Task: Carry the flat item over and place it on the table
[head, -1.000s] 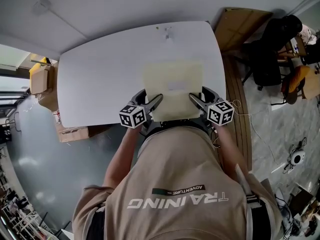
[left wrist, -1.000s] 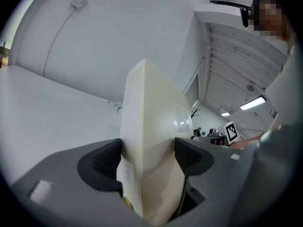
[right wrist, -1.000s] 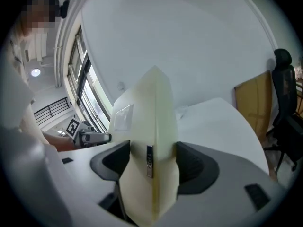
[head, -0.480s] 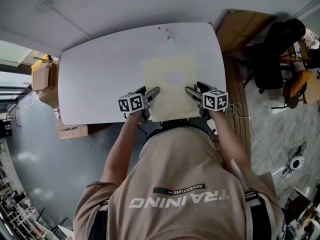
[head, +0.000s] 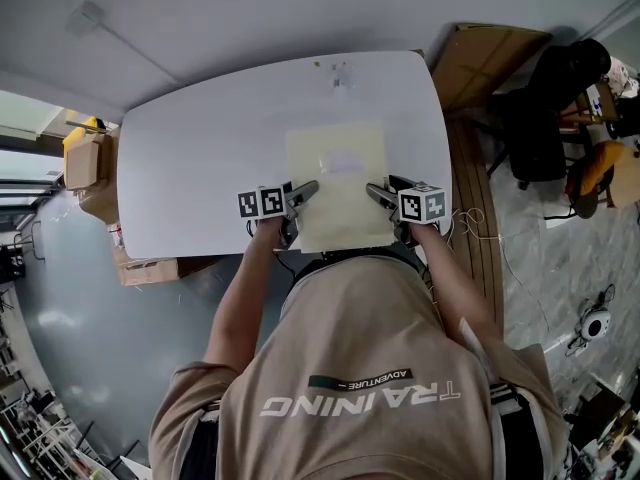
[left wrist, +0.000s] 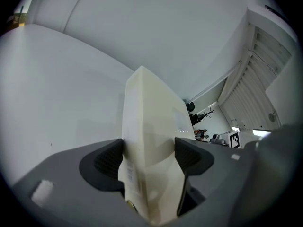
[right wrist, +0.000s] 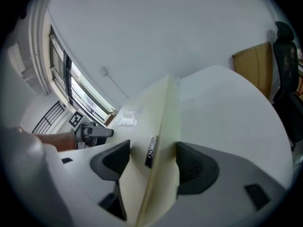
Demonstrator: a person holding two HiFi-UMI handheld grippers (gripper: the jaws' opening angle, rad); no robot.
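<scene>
A flat cream-coloured pad (head: 338,183) with a pale label near its middle lies over the near part of the white table (head: 190,168). My left gripper (head: 302,191) is shut on the pad's left edge (left wrist: 144,141). My right gripper (head: 378,194) is shut on its right edge (right wrist: 158,160). In both gripper views the pad runs edge-on between the dark pads (left wrist: 106,161) of the jaws, out over the table top. Whether the pad rests on the table or hovers just above it cannot be told.
The person's arms and beige shirt fill the lower head view. A brown board (head: 490,58) leans at the table's right, with a black chair (head: 545,108) beyond it. Cardboard boxes (head: 85,163) stand at the left. A cable and a small white device (head: 595,320) lie on the floor.
Both grippers have carried the pad forward and away from the person's body, further over the table. Their hold on its two edges is unchanged.
</scene>
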